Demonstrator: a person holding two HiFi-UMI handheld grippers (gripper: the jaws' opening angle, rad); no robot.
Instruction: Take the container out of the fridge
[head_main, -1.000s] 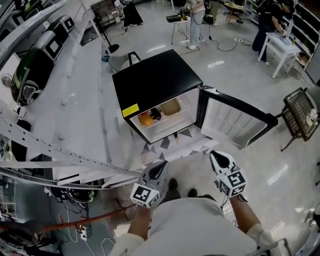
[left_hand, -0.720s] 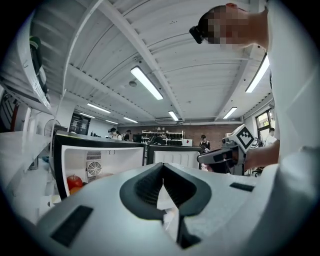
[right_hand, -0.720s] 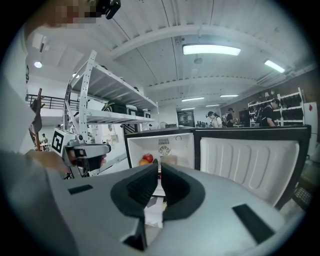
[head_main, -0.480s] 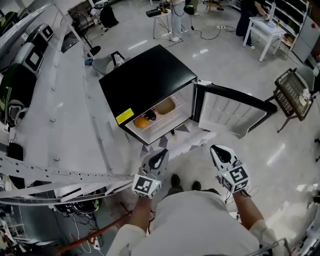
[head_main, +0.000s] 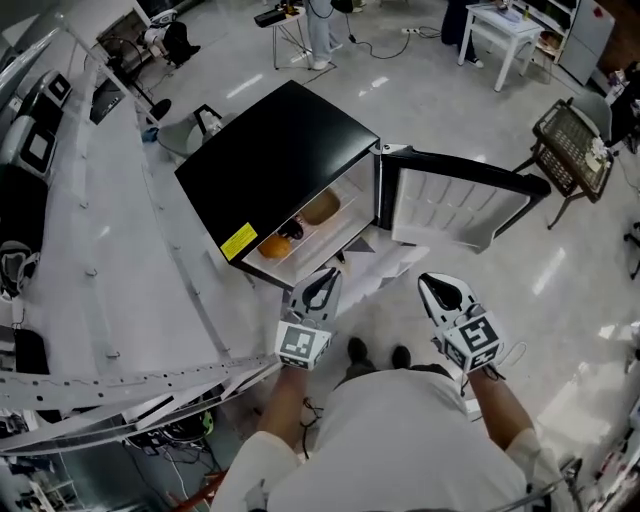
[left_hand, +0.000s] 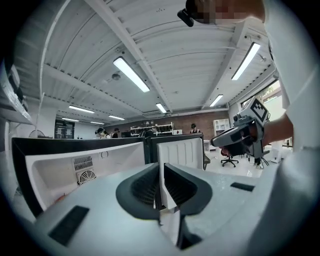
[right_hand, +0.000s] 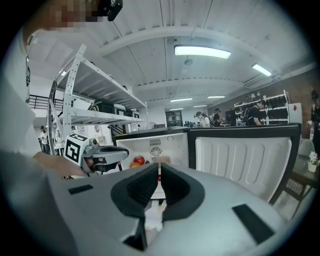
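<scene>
A black mini fridge (head_main: 280, 165) stands on the floor with its door (head_main: 455, 205) swung open to the right. On its shelf sit a tan container (head_main: 320, 208), a dark item (head_main: 293, 230) and an orange thing (head_main: 274, 245). My left gripper (head_main: 323, 283) hovers just short of the fridge's open front; its jaws are together and only starting to part, with nothing between them. My right gripper (head_main: 440, 290) is held level with it, below the door, shut and empty. In the right gripper view a red fruit (right_hand: 139, 160) shows inside, past the left gripper (right_hand: 122, 151).
Metal shelving (head_main: 80, 200) runs along the left of the fridge. A black wire rack (head_main: 570, 140) stands at the right and a white table (head_main: 500, 30) at the back, with people farther off. White patterned sheets (head_main: 390, 265) lie on the floor before the fridge.
The view has swung so the fridge sits more to the left and nearer. Both grippers have come closer to the fridge front, still side by side.
</scene>
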